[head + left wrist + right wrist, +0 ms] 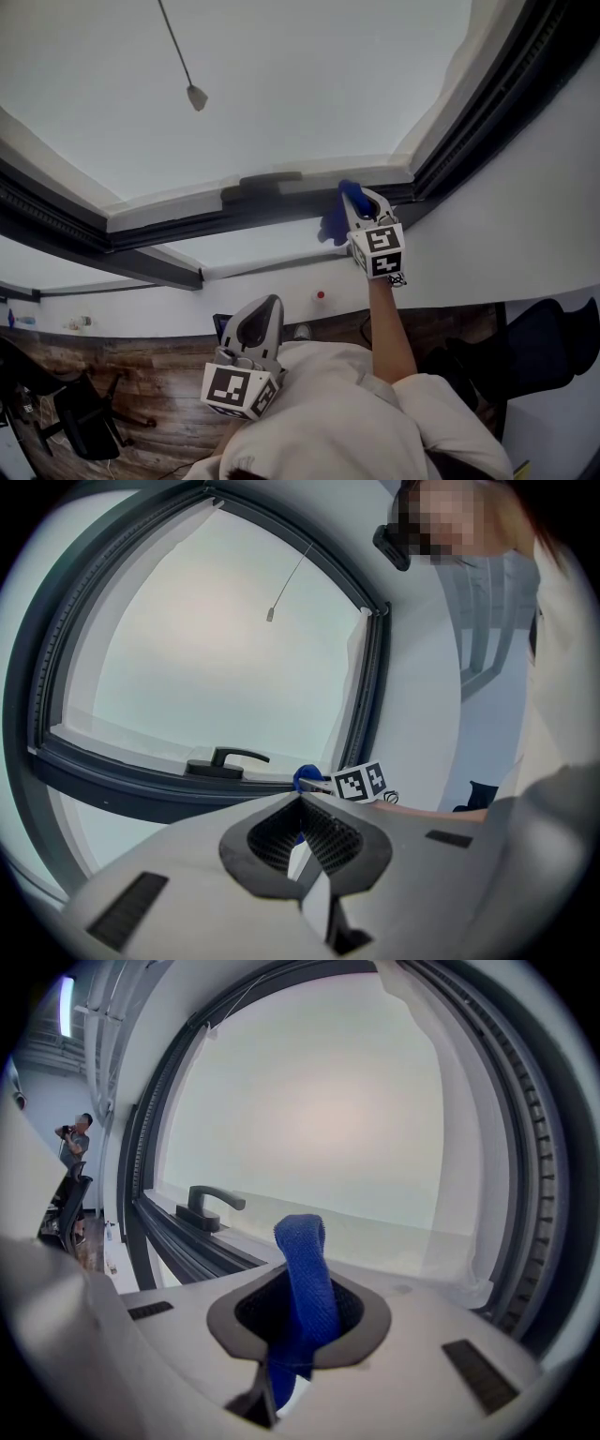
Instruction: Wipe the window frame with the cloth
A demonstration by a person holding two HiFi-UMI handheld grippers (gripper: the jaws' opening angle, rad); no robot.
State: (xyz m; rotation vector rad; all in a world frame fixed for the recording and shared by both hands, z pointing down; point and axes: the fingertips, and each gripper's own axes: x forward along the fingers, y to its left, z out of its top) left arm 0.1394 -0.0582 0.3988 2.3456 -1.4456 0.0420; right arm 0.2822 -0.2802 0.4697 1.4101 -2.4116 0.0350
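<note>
Cloth point(335, 222) — blue, gathered into a strip — was pinched between the closed jaws of the right gripper point(361, 201), which was raised to the dark window frame point(178, 232) just right of the handle point(263, 180). In the head view the cloth was seen over the frame's lower bar; whether it touched could not be told there. The right gripper view showed what the head view did not: the strip standing up out of the jaws with its free end curled over, and, far off to the left, a person point(75, 1134) beyond a chair point(66, 1206). The left gripper point(270, 302) was held low by the chest, well apart from the window. Its own view showed its jaws pressed together on each other and — past them — the right gripper's marker cube with a bit of blue beside the frame. A pull cord point(196, 97) was seen hanging before the pane.
</note>
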